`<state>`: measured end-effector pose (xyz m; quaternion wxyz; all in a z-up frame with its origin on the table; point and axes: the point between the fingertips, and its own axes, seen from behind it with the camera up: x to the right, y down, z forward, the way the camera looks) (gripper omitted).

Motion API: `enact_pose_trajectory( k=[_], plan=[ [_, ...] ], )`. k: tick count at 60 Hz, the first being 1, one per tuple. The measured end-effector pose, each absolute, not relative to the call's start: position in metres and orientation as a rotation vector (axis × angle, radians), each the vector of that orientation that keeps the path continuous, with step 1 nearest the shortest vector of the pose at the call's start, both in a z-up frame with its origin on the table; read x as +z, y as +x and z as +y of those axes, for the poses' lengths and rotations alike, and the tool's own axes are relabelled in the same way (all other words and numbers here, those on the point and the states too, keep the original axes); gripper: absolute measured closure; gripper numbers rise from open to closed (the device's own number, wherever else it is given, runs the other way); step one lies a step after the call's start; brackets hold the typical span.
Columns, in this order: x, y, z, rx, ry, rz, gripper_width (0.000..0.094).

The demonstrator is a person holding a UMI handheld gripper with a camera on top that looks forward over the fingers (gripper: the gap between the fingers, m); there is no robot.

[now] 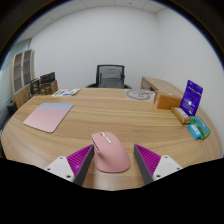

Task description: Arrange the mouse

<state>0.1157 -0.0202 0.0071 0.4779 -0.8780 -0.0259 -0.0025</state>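
Note:
A pink computer mouse (108, 151) lies on the round wooden table (110, 115), between my two fingers. My gripper (112, 160) is open: the left finger's magenta pad (78, 158) and the right finger's magenta pad (148, 157) stand at either side of the mouse with a gap on the right. A pink mouse mat (49, 117) lies on the table beyond the fingers, to the left.
A black office chair (110, 76) stands at the table's far side. A purple box (191, 96) and a teal packet (196, 126) lie at the table's right. A white object (140, 94) lies near the far edge. Papers (65, 92) lie at the far left.

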Motion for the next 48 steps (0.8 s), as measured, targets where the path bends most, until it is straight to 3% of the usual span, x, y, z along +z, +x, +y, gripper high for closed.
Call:
enact_pose_trajectory(
  k=[15,19,22,40,48],
  plan=[
    [-0.008,0.139,0.02,0.027,-2.174,0.059,0.0111],
    [-0.008,0.139,0.025,0.021,-2.172,0.048,0.0217],
    [-0.009,0.137,0.028,0.024,-2.171,0.045,0.0383],
    [-0.011,0.142,0.028,-0.013,-2.218,0.124,0.0547],
    [0.01,0.118,0.032,0.038,-2.245,0.066,0.0555]
  ],
)
